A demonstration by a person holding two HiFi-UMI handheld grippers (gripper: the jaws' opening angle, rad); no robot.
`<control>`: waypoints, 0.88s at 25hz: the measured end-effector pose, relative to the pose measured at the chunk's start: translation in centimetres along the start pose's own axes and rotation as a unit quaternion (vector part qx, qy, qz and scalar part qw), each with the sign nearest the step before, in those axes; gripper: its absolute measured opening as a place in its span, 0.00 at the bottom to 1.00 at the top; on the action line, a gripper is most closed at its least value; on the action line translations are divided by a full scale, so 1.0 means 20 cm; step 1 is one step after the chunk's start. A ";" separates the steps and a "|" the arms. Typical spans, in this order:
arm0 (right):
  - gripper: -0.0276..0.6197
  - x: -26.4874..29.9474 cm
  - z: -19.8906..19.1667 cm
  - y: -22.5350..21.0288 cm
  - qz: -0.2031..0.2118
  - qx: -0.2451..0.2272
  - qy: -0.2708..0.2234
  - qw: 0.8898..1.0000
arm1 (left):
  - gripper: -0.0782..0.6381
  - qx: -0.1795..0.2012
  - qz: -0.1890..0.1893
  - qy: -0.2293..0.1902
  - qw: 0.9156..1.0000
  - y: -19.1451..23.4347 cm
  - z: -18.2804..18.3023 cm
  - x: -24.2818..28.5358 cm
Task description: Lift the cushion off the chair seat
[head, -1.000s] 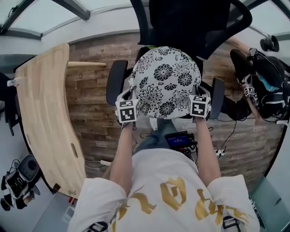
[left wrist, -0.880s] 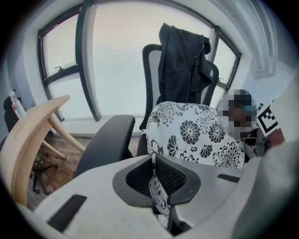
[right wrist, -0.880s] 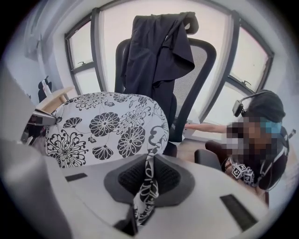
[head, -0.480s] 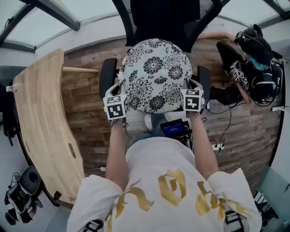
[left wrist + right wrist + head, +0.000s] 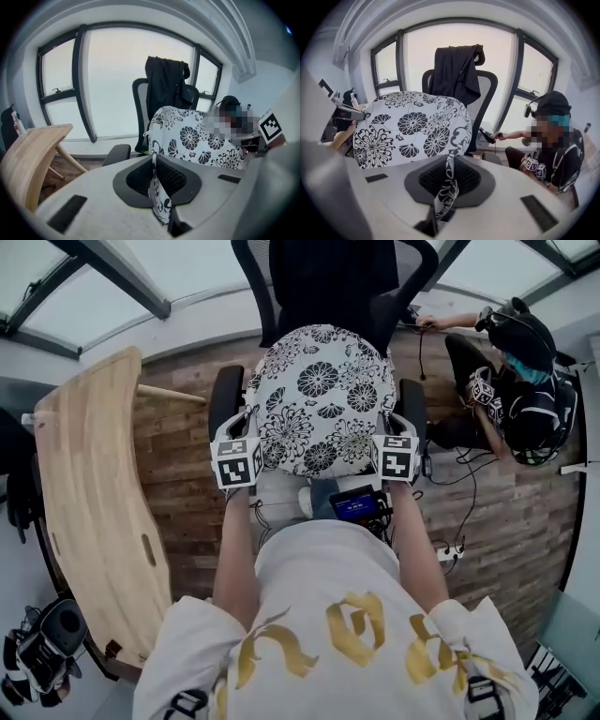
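A round white cushion [image 5: 323, 399] with black flowers hangs over the seat of a black office chair [image 5: 225, 399], between its two armrests. My left gripper [image 5: 251, 434] is shut on the cushion's near-left edge. My right gripper [image 5: 385, 432] is shut on its near-right edge. In the left gripper view a fold of the printed fabric [image 5: 158, 190] is pinched between the jaws, with the cushion [image 5: 192, 138] rising beyond. The right gripper view shows the same pinch on a fabric strip [image 5: 446, 185] below the cushion [image 5: 408, 126]. The seat under the cushion is hidden.
A black jacket [image 5: 333, 277] hangs over the chair's backrest. A curved wooden table [image 5: 89, 484] stands at the left. A person [image 5: 516, 381] sits on the floor at the right, near cables and a power strip [image 5: 450, 551]. Camera gear [image 5: 42, 657] lies at the bottom left.
Both grippers, still clamped on the cushion's edge, have sunk with it towards the chair. The head view has shifted so that the chair sits higher in the picture.
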State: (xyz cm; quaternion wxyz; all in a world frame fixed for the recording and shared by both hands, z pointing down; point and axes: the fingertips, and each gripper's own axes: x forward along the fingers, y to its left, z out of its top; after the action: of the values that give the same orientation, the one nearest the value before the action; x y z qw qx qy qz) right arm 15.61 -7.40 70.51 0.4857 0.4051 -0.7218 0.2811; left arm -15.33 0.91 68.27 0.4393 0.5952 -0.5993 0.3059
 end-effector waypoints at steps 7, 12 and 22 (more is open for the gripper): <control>0.10 -0.03 0.01 0.01 0.006 -0.005 -0.015 1.000 | 0.14 -0.002 0.007 -0.017 1.000 0.01 0.03 -0.05; 0.09 -0.08 0.03 0.02 0.003 -0.006 -0.029 1.000 | 0.14 -0.004 0.006 -0.024 1.000 -0.01 0.03 -0.08; 0.09 -0.11 0.05 0.02 -0.001 -0.014 -0.038 0.999 | 0.14 -0.008 0.004 -0.037 0.999 0.01 0.05 -0.09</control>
State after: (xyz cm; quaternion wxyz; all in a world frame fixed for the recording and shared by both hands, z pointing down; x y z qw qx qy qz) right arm 15.23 -7.24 68.14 0.4638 0.4099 -0.7429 0.2550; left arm -15.87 0.92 66.23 0.4205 0.5998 -0.6200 0.2811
